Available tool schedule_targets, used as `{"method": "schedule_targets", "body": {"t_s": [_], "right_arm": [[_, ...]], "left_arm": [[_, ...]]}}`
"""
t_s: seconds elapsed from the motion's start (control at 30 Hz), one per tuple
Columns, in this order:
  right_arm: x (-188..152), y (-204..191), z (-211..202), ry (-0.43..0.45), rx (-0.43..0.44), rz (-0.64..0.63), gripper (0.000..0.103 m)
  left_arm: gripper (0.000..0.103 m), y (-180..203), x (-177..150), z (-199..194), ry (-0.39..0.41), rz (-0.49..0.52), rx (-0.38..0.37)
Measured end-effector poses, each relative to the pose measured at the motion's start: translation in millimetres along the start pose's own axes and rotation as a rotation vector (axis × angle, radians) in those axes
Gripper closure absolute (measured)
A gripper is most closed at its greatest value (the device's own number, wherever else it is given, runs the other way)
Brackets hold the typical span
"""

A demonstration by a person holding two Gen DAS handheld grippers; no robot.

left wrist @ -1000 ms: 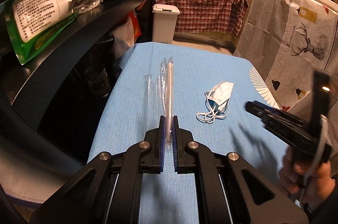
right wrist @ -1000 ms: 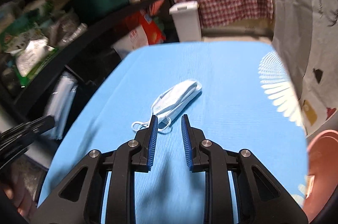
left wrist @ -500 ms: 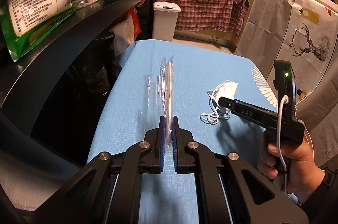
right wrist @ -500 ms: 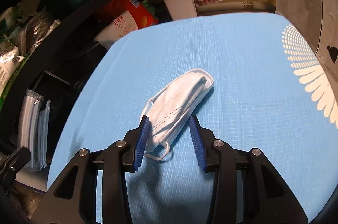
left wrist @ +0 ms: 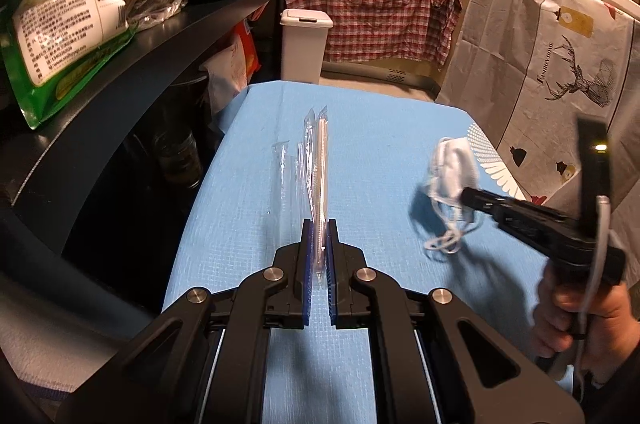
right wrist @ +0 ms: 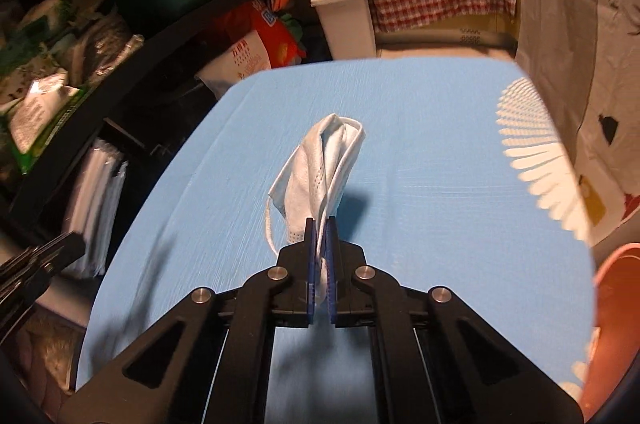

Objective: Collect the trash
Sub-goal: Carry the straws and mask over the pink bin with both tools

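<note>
My left gripper (left wrist: 319, 224) is shut on a long wrapped straw (left wrist: 321, 160) that sticks forward above the blue table (left wrist: 380, 128). More clear straw wrappers (left wrist: 285, 180) lie on the table to its left. My right gripper (right wrist: 320, 224) is shut on a white face mask (right wrist: 320, 168) and holds it lifted off the blue table (right wrist: 440, 184). In the left wrist view the right gripper (left wrist: 466, 194) shows at the right with the mask (left wrist: 452, 168) hanging from its tip, ear loops dangling.
A white lidded bin (left wrist: 305, 48) stands beyond the table's far edge, also in the right wrist view (right wrist: 346, 20). Dark shelves (left wrist: 120, 64) with bags run along the left. An orange-pink tub (right wrist: 616, 324) sits at the right edge. A patterned cloth (left wrist: 560, 72) hangs at right.
My right gripper closed on the face mask and lifted it off the table. My left gripper still holds the straw in much the same place.
</note>
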State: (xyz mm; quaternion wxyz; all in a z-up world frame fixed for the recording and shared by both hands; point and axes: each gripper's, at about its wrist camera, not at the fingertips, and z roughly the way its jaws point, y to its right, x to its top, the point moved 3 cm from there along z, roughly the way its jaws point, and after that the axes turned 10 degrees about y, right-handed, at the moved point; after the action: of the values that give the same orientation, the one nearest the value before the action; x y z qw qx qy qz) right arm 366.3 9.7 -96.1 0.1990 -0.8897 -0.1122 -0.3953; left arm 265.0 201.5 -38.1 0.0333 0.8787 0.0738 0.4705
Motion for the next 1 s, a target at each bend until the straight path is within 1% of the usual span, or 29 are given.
{"method": "schedule_targets", "body": {"t_s": [0.2, 0.33, 0.6, 0.8, 1.0], "right_arm": [[4.1, 10.4, -65.3, 0.074, 0.011, -0.02, 0.098], [4.2, 13.3, -104.7, 0.117, 0.013, -0.05, 0.098], [9.8, 27.2, -181.9, 0.218, 0.001, -0.114, 0.098], [8.3, 54.0, -239.6, 0.317, -0.055, -0.134, 0.098], [-7.4, 92.5, -271.0, 0.338, -0.103, -0.1, 0.098]], "left_arm": [[0.097, 6.5, -3.6, -14.0, 0.024, 0.03, -0.004], [0.097, 8.9, -6.6, -22.1, 0.024, 0.026, -0.004], [0.097, 29.3, -11.7, -52.6, 0.059, 0.058, -0.018], [0.097, 45.4, -18.3, -73.9, 0.081, 0.087, -0.033], [0.097, 59.8, -33.0, -85.1, 0.067, 0.063, -0.039]]}}
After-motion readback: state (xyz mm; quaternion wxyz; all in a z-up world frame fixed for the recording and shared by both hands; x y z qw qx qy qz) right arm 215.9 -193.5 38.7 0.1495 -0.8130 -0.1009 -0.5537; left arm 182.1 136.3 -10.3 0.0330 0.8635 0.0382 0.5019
